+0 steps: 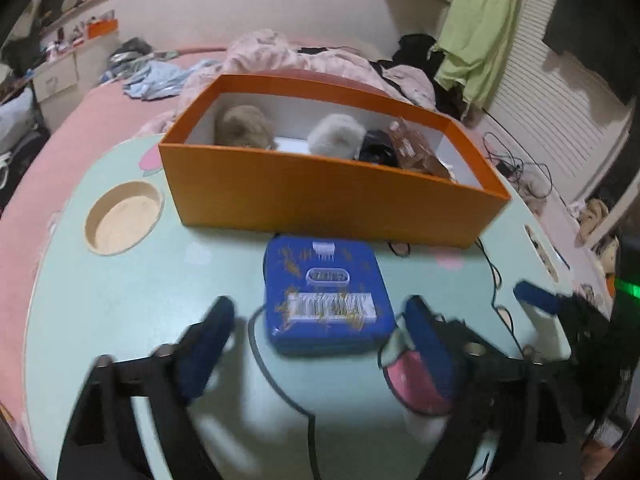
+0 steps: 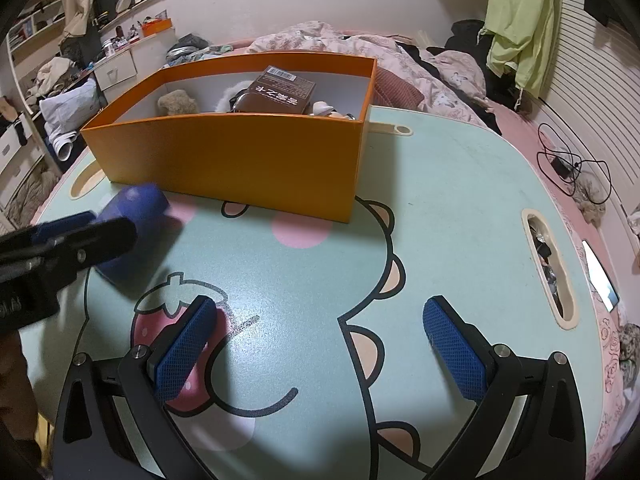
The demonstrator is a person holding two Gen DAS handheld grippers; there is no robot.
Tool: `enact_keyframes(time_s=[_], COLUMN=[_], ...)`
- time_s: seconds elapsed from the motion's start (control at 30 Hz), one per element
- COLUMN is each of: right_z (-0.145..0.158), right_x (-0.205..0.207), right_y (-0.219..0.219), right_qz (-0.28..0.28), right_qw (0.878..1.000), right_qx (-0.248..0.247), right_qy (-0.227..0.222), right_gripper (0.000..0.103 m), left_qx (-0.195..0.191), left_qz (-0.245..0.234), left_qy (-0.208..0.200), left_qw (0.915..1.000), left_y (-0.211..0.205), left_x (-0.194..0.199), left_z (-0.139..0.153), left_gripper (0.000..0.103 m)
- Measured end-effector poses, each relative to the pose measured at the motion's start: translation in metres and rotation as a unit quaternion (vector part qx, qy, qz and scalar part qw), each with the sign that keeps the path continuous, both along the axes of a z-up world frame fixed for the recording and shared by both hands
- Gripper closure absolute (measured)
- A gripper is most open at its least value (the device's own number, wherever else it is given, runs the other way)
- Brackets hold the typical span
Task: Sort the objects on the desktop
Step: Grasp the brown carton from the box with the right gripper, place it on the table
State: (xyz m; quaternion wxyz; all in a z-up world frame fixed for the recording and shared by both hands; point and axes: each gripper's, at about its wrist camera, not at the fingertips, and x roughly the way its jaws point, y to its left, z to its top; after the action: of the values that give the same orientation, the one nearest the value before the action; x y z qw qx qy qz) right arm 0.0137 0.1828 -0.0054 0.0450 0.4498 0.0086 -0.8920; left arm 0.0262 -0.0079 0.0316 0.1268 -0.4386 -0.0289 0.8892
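A blue tin [image 1: 326, 294] with a barcode label lies flat on the mint table [image 1: 140, 300], just in front of the orange box [image 1: 320, 196]. My left gripper [image 1: 320, 336] is open, its blue fingers either side of the tin's near edge, not touching it. In the right wrist view the tin [image 2: 132, 232] is blurred at the left behind the left gripper's arm. My right gripper [image 2: 320, 336] is open and empty over the cartoon print. The orange box [image 2: 240, 160] holds a brown packet [image 2: 276, 92], furry items and small dark things.
A round cup hole [image 1: 124, 218] sits in the table at the left. A slot [image 2: 548, 264] with small items sits at the table's right edge. A bed with pink bedding and clothes lies behind. Black cables [image 2: 568, 168] lie at the right.
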Motion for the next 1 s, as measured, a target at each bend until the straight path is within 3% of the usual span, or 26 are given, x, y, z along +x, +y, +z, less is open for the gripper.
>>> enact_keyframes(time_s=[0.13, 0.23, 0.5, 0.6, 0.67, 0.73, 0.8, 0.87, 1.0], right_z=[0.0, 0.0, -0.002, 0.001, 0.005, 0.015, 0.032, 0.046, 0.077], right_x=[0.0, 0.0, -0.001, 0.003, 0.007, 0.011, 0.01, 0.0, -0.046], right_y=[0.001, 0.003, 0.006, 0.011, 0.017, 0.024, 0.029, 0.027, 0.022], right_qz=[-0.001, -0.003, -0.003, 0.004, 0.007, 0.012, 0.028, 0.041, 0.064], right_qw=[1.0, 1.0, 1.0, 1.0, 0.998, 0.995, 0.992, 0.992, 0.988], right_qx=[0.0, 0.0, -0.004, -0.03, -0.059, -0.091, -0.113, -0.104, -0.129], right_qy=[0.0, -0.001, -0.001, 0.006, 0.015, 0.028, 0.049, 0.058, 0.054], right_gripper=[0.0, 0.0, 0.0, 0.001, 0.02, 0.028, 0.033, 0.042, 0.046], left_qx=[-0.048, -0.092, -0.087, -0.085, -0.085, -0.085, -0.085, -0.085, -0.085], left_qz=[-0.007, -0.001, 0.0, -0.001, -0.001, -0.002, -0.002, -0.003, -0.003], left_qy=[-0.004, 0.019, 0.024, 0.025, 0.026, 0.027, 0.027, 0.028, 0.028], left_qw=[0.9988, 0.9956, 0.9959, 0.9961, 0.996, 0.996, 0.996, 0.996, 0.996], left_y=[0.005, 0.013, 0.013, 0.011, 0.013, 0.011, 0.01, 0.009, 0.01], left_x=[0.024, 0.036, 0.032, 0.033, 0.034, 0.035, 0.036, 0.036, 0.036], left_z=[-0.014, -0.02, -0.02, -0.022, -0.023, -0.023, -0.023, -0.023, -0.023], left_gripper=[0.004, 0.0, 0.0, 0.0, 0.0, 0.0, 0.0, 0.0, 0.0])
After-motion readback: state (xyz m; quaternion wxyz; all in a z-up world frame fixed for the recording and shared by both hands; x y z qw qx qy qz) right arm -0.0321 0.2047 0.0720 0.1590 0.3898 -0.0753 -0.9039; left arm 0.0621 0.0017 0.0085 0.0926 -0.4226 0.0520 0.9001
